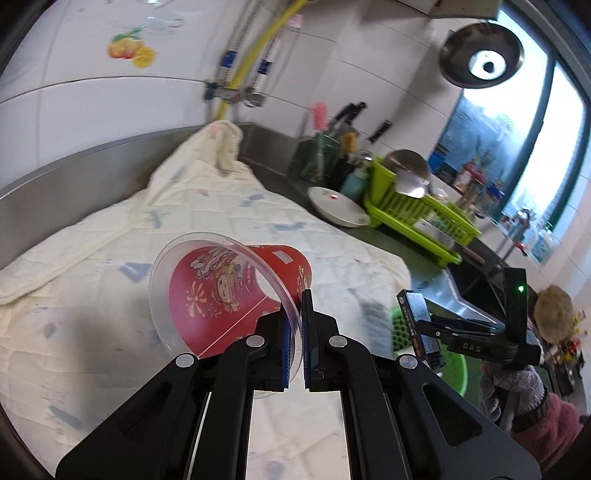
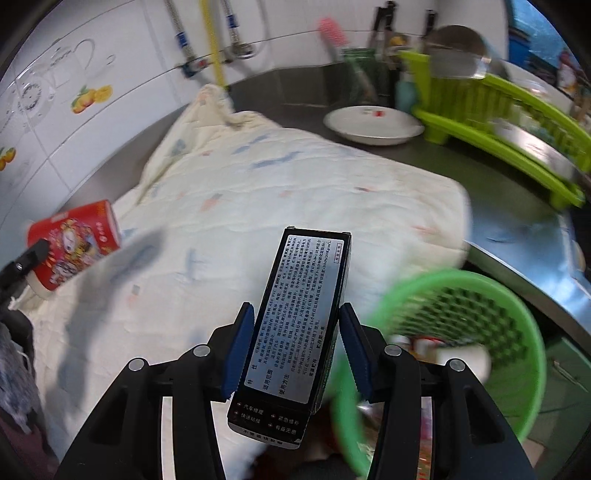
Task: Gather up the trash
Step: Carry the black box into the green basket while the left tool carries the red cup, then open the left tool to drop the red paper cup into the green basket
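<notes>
My left gripper (image 1: 295,332) is shut on the clear plastic rim of a red printed cup (image 1: 236,291), which hangs tilted above a cream quilted cloth (image 1: 207,206). The same red cup (image 2: 74,247) shows at the left of the right wrist view, with a left finger beside it. My right gripper (image 2: 295,347) is shut on a long black box with a silver text label (image 2: 303,317), held lengthwise between the blue pads (image 2: 240,350). A green plastic basket (image 2: 491,317) with some pieces inside sits just right of that box. In the left wrist view the right gripper (image 1: 417,317) and the box (image 1: 413,310) appear at right.
A white plate (image 2: 373,123) and a lime dish rack (image 2: 498,122) with metal bowls stand on the steel counter (image 2: 524,229) at the back right. Knives and a pink brush (image 2: 334,35) stand in a holder. A person's pink sleeve (image 1: 546,432) is at the lower right.
</notes>
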{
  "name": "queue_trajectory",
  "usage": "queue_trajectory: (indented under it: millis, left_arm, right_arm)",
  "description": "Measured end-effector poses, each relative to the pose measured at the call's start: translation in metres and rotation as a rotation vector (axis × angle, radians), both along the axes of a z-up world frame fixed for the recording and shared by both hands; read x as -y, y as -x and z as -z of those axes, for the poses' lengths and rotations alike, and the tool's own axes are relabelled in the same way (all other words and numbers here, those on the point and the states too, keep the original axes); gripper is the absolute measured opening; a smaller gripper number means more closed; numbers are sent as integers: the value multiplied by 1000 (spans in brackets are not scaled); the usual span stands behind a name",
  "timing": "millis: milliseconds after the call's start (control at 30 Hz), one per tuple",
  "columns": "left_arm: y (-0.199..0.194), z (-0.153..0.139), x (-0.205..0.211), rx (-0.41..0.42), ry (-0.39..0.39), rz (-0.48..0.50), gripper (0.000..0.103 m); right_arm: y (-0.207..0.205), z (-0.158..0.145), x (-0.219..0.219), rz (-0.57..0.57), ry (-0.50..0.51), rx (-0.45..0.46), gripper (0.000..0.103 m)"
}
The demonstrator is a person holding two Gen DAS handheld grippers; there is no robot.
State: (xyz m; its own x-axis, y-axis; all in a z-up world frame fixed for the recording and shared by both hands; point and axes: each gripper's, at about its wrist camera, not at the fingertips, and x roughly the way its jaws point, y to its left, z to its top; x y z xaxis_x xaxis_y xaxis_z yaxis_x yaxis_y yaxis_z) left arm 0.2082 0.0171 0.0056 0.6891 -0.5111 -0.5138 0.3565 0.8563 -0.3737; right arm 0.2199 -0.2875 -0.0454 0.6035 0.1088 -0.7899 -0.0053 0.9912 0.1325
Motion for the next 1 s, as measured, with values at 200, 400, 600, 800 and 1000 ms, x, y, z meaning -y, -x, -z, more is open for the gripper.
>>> queue_trajectory:
  millis: [200, 400, 600, 800, 1000]
  left_arm:
    - [10, -5, 45, 12, -2, 76, 4]
    - [19, -7, 87, 15, -16, 144, 4]
    - [25, -7, 124, 12, -28, 206, 4]
    - [29, -4, 159, 2, -40, 258, 4]
    - [27, 6, 192, -28, -49, 305, 4]
  right_arm:
    - [33, 13, 66, 111, 35, -23, 46]
    - [55, 30, 111, 197, 31, -48, 46]
    - [67, 46, 138, 239, -4, -69, 47]
    - [73, 54, 149, 247, -27, -72, 49]
    - [92, 47, 158, 256, -49, -38, 53]
